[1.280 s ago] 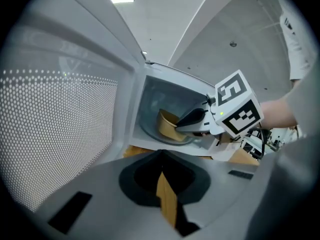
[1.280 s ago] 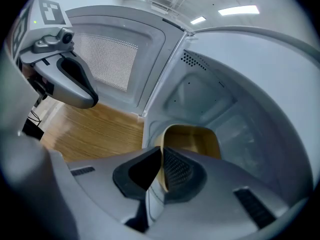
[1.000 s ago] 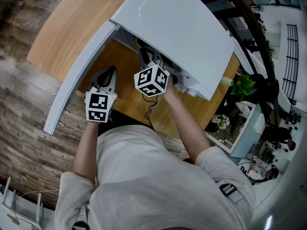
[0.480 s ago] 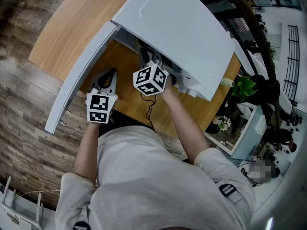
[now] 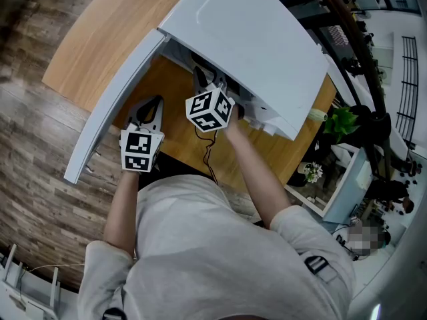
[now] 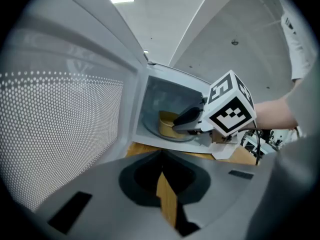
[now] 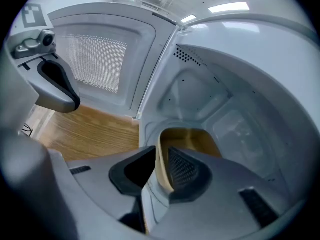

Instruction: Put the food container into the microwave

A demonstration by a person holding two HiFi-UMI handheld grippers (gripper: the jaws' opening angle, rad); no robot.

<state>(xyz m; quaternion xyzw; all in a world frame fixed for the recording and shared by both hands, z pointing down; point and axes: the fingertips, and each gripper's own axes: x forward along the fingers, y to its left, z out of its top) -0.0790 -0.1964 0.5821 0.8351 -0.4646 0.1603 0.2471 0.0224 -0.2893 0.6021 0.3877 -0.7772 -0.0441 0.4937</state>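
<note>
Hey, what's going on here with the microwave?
A person is loading the open microwave that stands on the wooden table. The right gripper reaches into the cavity, where the tan food container sits on the glass turntable. Its jaws have just been opening; the container's wall stands between them, not pinched. The left gripper hangs empty, jaws together, beside the open door.

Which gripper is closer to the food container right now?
Right. The right gripper, jaws just opened, straddles the wall of the food container inside the microwave; the left gripper hangs outside by the open door.
</note>
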